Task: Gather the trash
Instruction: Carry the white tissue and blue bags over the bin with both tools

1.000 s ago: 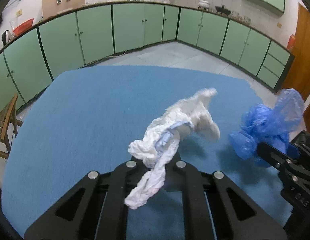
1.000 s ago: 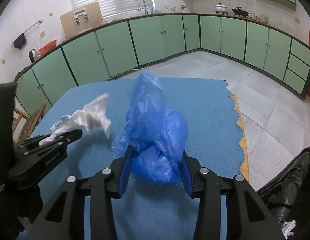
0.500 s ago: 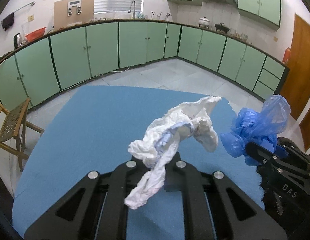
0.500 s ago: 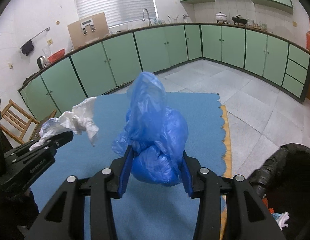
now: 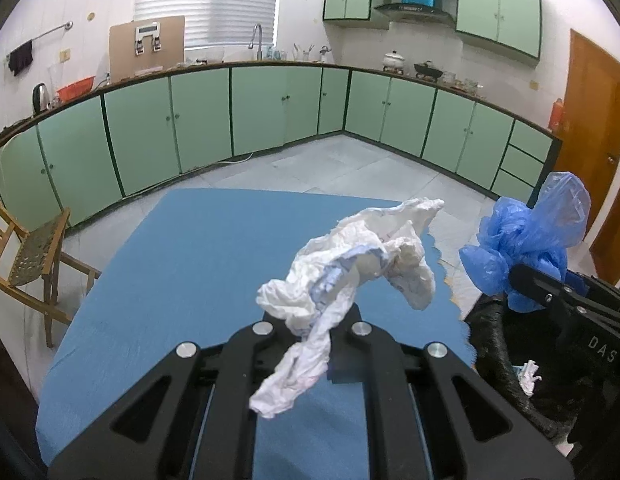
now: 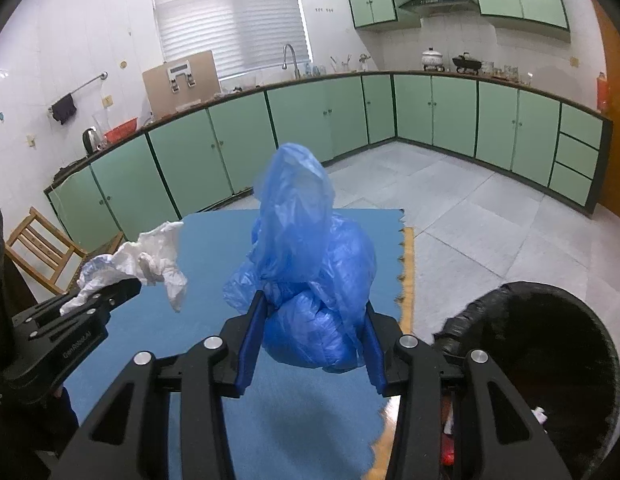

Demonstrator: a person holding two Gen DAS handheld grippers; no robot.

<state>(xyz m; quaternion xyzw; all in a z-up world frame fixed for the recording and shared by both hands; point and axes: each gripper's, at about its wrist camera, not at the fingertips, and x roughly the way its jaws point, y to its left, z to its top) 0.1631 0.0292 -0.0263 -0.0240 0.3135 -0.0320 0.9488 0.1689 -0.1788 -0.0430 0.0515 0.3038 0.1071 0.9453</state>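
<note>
**Two loads held aloft, bin to the right**

The blue plastic bag [image 6: 310, 280], bunched into a lump with a loose peak standing upward, sits clamped between the blue-padded fingers of the right gripper [image 6: 312, 340], lifted clear of the blue mat [image 6: 213, 240]. The crumpled white tissue [image 5: 350, 276], streaked with pale blue, is pinched in the closed jaws of the left gripper [image 5: 310, 328]; its long axis runs from a tail hanging near the fingers up and away to the right, also off the mat.

The black-lined trash bin [image 6: 550, 344] stands on the floor just beyond the mat's scalloped right edge, its open mouth showing a few scraps inside. From the right gripper the bin lies down and to the right, close by; from the left wrist view it lies further right, with the right gripper between tissue and bin. The right hand is therefore the nearer one, and the bag looks likely to go in first, needing a short swing rightward over the rim before the jaws part.
</note>
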